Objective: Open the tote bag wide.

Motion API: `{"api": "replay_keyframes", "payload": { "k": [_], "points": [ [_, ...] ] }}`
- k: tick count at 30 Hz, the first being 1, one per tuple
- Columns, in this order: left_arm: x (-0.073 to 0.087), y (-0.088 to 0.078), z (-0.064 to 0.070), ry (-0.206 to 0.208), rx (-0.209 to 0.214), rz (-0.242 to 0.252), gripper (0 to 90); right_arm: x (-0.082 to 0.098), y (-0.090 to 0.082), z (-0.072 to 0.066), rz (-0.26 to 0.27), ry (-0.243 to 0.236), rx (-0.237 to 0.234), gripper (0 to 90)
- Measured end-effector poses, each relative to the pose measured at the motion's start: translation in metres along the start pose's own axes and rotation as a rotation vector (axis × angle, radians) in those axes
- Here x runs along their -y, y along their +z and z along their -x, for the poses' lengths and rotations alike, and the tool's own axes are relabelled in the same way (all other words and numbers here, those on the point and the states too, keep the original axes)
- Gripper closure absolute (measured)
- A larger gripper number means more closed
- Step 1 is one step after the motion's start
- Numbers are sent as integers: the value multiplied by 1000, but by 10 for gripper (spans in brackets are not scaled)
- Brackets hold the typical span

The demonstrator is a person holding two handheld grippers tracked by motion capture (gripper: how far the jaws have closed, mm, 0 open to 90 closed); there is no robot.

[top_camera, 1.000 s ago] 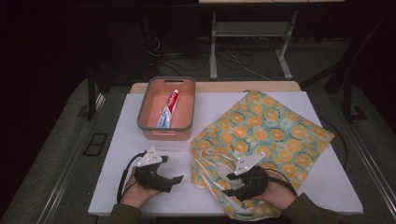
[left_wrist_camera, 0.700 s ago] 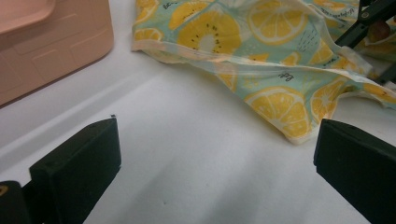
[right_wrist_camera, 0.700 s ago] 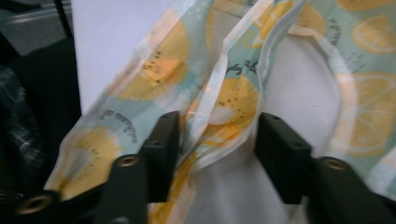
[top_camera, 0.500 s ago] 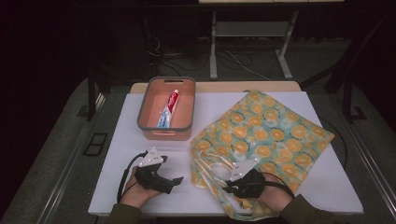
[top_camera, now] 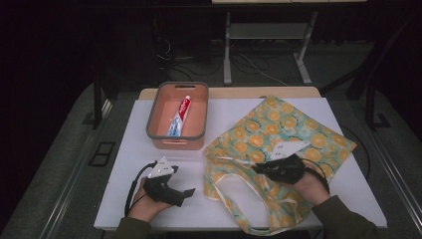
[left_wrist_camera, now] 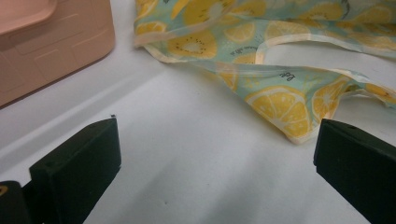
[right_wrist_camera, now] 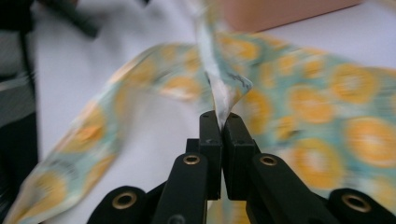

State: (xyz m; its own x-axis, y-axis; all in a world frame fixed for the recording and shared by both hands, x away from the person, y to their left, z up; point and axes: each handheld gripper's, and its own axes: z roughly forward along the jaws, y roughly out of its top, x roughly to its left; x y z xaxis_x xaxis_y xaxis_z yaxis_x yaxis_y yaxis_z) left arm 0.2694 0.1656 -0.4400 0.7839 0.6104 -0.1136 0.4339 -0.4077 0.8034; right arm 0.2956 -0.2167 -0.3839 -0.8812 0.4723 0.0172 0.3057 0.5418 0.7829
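Observation:
A fabric tote bag [top_camera: 278, 134] printed with orange slices lies on the right half of the white table, its handles [top_camera: 234, 194] looped toward the near edge. My right gripper [top_camera: 258, 168] is shut on the bag's upper edge [right_wrist_camera: 223, 95] and holds the cloth a little off the table. My left gripper [top_camera: 185, 192] rests open near the table's front left, jaws wide apart over bare tabletop, with the bag's corner [left_wrist_camera: 285, 105] just ahead of it. A toothpaste tube [top_camera: 180, 115] lies in the pink bin [top_camera: 154, 130] at the back left.
The pink bin's side wall [left_wrist_camera: 51, 46] stands close on the left of the left gripper view. The white tabletop [top_camera: 134, 149] ends near my forearms. Dark floor, cables and a table frame [top_camera: 268, 35] lie beyond the far edge.
My right gripper has moved away from me and rightward, pulling the bag's edge up and spreading its opening and handles. The left gripper has shifted slightly right.

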Motion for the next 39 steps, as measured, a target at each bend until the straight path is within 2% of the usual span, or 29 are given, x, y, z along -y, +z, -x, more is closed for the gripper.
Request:
{"api": "replay_keyframes", "payload": {
  "k": [1, 4, 7, 8, 9, 10, 13, 16, 20, 24, 25, 27, 31, 35, 37, 39],
  "points": [
    [0, 0, 0, -1, 0, 1, 0, 0, 0, 0, 0, 0, 0, 872],
    [0, 0, 0, 0, -3, 0, 0, -3, -16, 24, 36, 39, 59, 872],
    [0, 0, -1, 3, -4, -2, 0, -1, -28, 49, 50, 80, 132, 871],
    [0, 0, -1, 2, -3, -1, 0, 6, -34, 66, 49, 118, 184, 871],
    [0, 0, -1, 1, -4, 0, 0, 11, -36, 75, 43, 139, 203, 871],
    [0, 0, -1, -1, -4, 1, 0, 11, -36, 75, 43, 139, 203, 871],
    [0, 0, -1, 0, -3, 0, 0, 30, -38, 99, 2, 206, 270, 870],
    [0, 0, 0, 1, -3, -3, 0, 53, -34, 117, -29, 300, 275, 870],
    [0, 0, 0, 1, -3, 0, 0, 75, -21, 130, -98, 374, 274, 863],
    [0, 0, 0, 0, -1, -2, 0, 81, -9, 131, -176, 378, 279, 831],
    [0, 0, 0, 1, -1, -2, 0, 82, -7, 130, -190, 372, 278, 803],
    [0, 0, 0, 2, 0, -2, 0, 79, -8, 129, -181, 374, 289, 666],
    [0, 0, 0, 0, 1, -1, 0, 67, -24, 123, -73, 391, 293, 449],
    [0, 0, 0, -1, 2, -1, 0, 53, -42, 107, -7, 353, 280, 346],
    [0, 0, 0, -2, 4, -1, 0, 48, -47, 97, 19, 333, 248, 310],
    [0, 0, -1, -5, 5, 1, 0, 43, -46, 85, 1, 306, 197, 286]
  ]
}}
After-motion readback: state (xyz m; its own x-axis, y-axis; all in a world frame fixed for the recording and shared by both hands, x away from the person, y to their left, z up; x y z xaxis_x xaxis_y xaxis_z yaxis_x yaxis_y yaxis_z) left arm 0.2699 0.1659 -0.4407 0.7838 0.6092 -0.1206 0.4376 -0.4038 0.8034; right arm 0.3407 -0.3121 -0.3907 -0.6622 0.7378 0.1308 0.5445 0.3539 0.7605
